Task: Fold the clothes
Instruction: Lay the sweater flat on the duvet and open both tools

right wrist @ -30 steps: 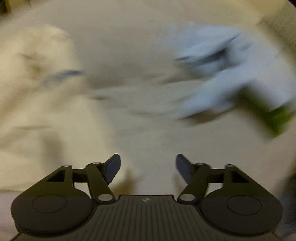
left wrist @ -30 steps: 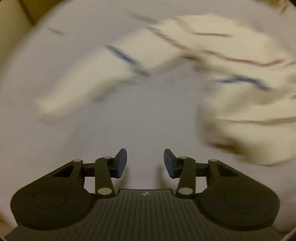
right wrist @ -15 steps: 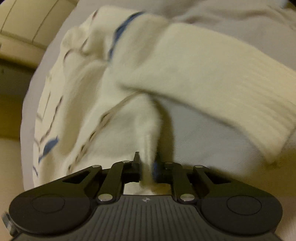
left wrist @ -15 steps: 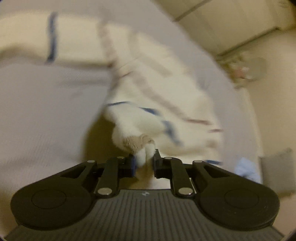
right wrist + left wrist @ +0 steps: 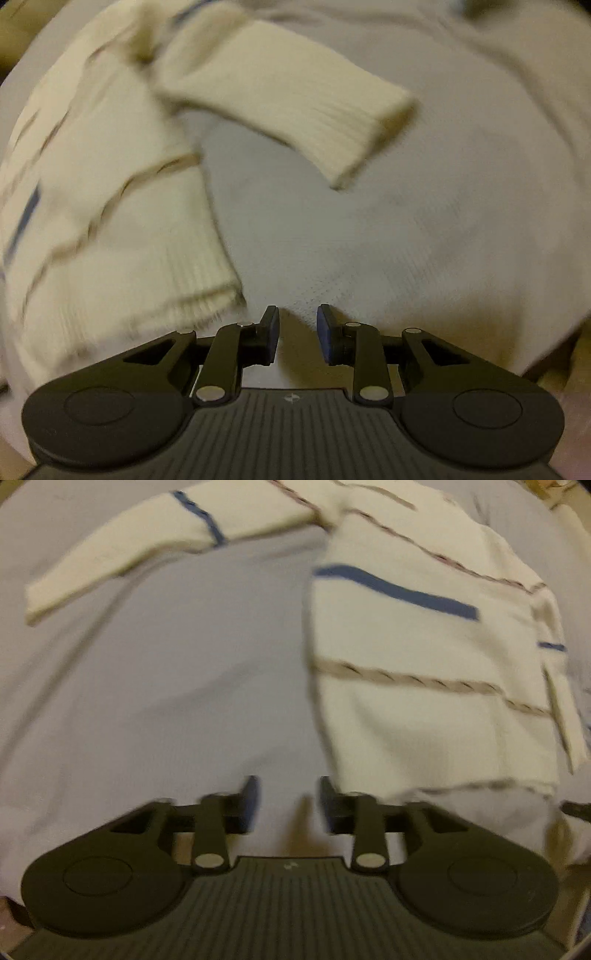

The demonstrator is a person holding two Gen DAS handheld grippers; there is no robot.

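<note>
A cream knitted sweater (image 5: 424,657) with blue and brown stripes lies flat on a pale grey sheet (image 5: 166,701). Its one sleeve (image 5: 147,542) stretches out to the upper left in the left wrist view. My left gripper (image 5: 288,801) hovers just left of the sweater's hem corner, its jaws opening with nothing between them. In the right wrist view the sweater's body (image 5: 92,221) fills the left side and the other sleeve (image 5: 295,99) angles across the top. My right gripper (image 5: 297,332) sits just right of the ribbed hem, its jaws opening and holding nothing.
The grey sheet (image 5: 424,240) covers the whole surface around the sweater. A beige floor edge (image 5: 554,369) shows at the lower right of the right wrist view. Both views are somewhat blurred by motion.
Half a second ago each gripper was shut on a hem corner of the sweater. Both have let go, and the sweater now lies spread flat on the sheet.
</note>
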